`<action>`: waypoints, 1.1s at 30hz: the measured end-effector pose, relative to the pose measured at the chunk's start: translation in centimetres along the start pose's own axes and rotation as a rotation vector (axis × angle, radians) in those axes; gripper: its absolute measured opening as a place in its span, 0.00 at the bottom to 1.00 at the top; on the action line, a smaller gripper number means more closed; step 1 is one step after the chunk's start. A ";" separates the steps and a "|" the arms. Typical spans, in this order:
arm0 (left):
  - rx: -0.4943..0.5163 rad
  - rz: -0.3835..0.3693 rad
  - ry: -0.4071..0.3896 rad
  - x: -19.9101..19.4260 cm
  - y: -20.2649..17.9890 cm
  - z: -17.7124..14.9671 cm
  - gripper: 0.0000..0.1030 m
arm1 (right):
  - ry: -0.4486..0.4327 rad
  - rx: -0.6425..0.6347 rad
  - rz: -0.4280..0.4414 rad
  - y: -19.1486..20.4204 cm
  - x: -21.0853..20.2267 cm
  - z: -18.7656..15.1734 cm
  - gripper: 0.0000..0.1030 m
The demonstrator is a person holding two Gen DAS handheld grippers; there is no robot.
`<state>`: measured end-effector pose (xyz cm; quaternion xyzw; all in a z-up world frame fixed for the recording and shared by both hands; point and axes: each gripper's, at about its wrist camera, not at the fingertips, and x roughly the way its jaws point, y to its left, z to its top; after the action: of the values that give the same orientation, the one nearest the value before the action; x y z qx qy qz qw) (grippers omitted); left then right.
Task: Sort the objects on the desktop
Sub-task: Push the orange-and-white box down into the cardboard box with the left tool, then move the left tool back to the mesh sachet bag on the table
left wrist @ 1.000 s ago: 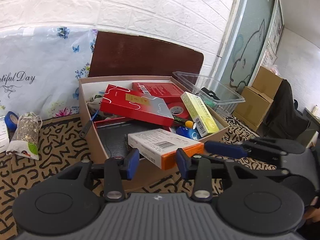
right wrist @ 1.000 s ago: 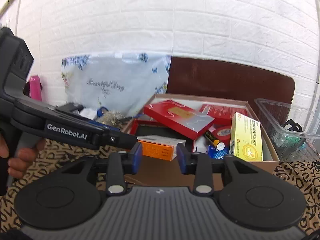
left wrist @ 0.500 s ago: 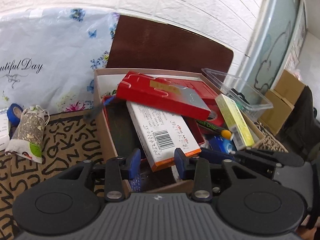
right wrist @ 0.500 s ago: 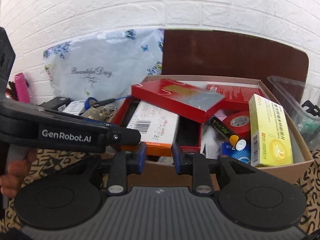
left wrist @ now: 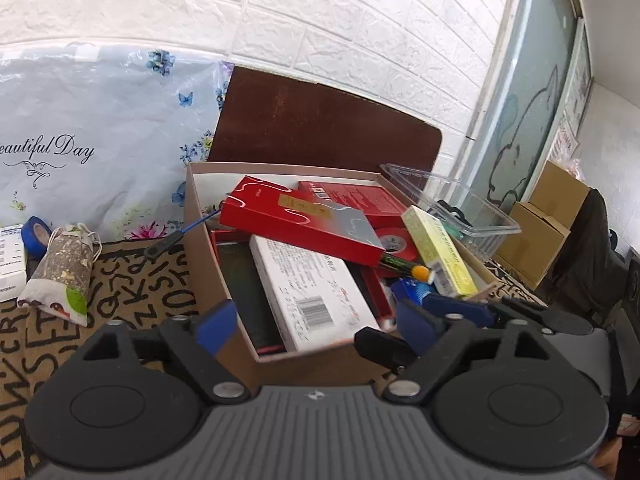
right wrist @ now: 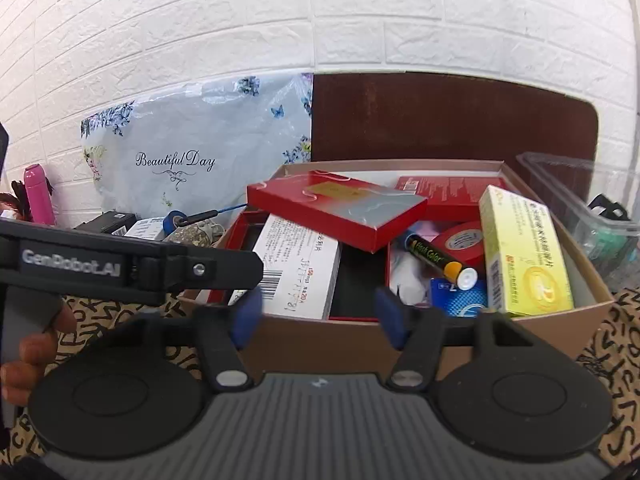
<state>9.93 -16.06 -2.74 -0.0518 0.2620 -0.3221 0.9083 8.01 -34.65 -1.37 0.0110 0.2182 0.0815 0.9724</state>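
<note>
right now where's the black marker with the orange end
In the right wrist view the black marker lies inside the cardboard box, right of centre, between the red tape roll and the blue packet, left of the yellow box.

A white barcoded box lay flat inside the cardboard box, under a tilted red box; a yellow box leaned along its right wall.
</note>
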 end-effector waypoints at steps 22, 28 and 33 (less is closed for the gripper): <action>-0.154 0.070 -0.026 -7.8 1.2 -7.6 0.98 | 0.060 -0.032 0.126 7.7 -3.8 -4.4 0.86; -0.246 0.137 -0.042 -10.1 4.5 -9.2 0.98 | 0.088 -0.103 0.207 12.5 -2.9 -4.8 0.86; -0.333 0.206 -0.082 -11.7 8.2 -9.3 0.98 | 0.093 -0.152 0.267 15.7 -1.1 -4.0 0.86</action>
<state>2.06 -1.76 -7.65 -0.1872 0.2782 -0.1775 0.9252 2.95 -19.44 -3.65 -0.0377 0.2526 0.2268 0.9398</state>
